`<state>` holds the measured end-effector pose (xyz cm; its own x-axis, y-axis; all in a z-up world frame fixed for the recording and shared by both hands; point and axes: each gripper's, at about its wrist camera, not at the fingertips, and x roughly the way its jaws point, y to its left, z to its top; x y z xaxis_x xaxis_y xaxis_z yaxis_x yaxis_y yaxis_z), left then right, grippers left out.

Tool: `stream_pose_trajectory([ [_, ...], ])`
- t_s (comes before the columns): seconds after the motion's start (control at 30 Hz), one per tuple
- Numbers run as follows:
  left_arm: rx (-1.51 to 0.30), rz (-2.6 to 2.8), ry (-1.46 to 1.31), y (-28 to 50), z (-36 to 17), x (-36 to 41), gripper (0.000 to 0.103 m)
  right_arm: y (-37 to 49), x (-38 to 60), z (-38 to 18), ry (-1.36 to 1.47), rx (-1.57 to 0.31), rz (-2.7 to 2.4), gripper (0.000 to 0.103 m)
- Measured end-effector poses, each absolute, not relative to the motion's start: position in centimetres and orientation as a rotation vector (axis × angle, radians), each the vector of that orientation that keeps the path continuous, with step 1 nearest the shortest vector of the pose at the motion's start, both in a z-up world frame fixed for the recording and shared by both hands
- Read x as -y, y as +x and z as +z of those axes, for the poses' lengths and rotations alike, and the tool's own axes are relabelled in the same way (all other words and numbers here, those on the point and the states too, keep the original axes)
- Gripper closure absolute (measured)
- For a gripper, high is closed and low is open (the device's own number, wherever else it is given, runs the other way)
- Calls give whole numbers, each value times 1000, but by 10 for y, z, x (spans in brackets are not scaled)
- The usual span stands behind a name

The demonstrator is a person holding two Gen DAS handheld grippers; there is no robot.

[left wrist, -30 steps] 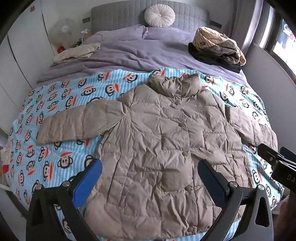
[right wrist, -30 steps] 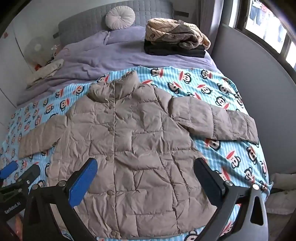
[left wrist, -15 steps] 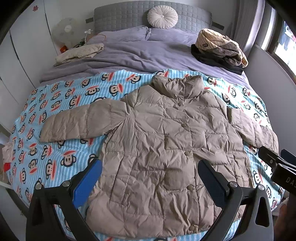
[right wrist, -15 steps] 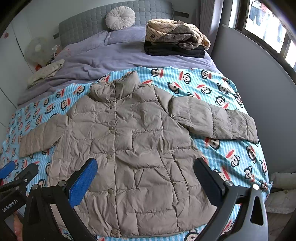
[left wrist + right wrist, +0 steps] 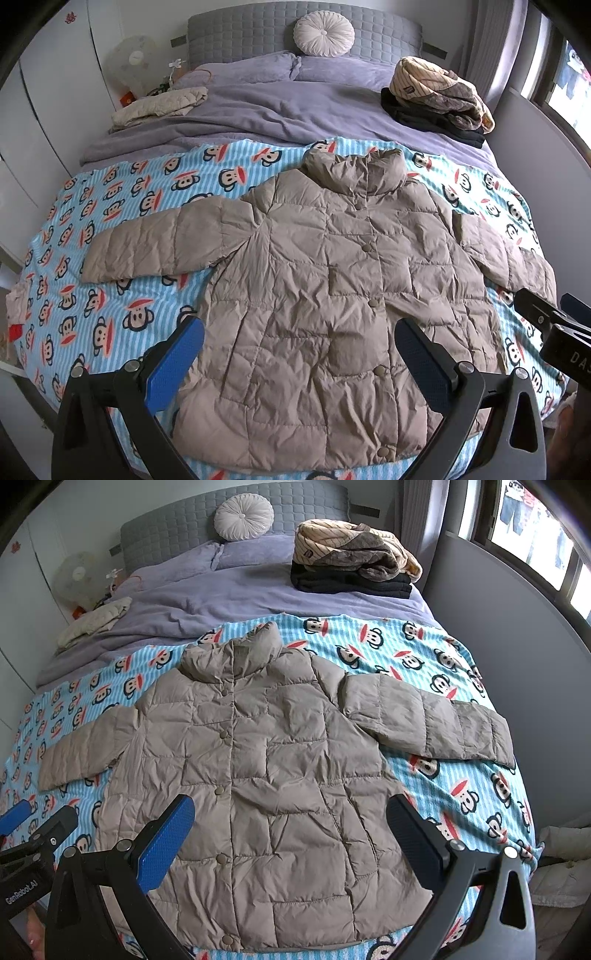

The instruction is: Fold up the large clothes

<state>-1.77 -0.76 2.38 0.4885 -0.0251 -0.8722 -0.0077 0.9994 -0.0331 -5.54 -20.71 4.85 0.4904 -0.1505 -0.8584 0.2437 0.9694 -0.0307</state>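
A beige quilted puffer jacket lies flat and buttoned on a blue monkey-print blanket, collar toward the headboard, both sleeves spread out to the sides. My left gripper hovers open above the jacket's lower half, nothing between its blue-padded fingers. My right gripper is also open and empty over the jacket's lower part. In the left wrist view the right gripper shows at the right edge; in the right wrist view the left gripper shows at the lower left.
A pile of folded clothes sits on the purple duvet at the far right. A cream garment lies far left, with a round cushion at the grey headboard. A grey wall panel flanks the bed's right side.
Both grippers have drawn back and risen slightly, so more of the bed and headboard shows. The jacket has not moved and both grippers stay open.
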Motion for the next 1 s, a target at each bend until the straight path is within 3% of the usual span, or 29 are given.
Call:
stream_pose_trajectory([
  [1.0, -1072, 3, -22, -20, 20, 4, 0, -54, 205, 46, 98, -1032, -242, 0],
])
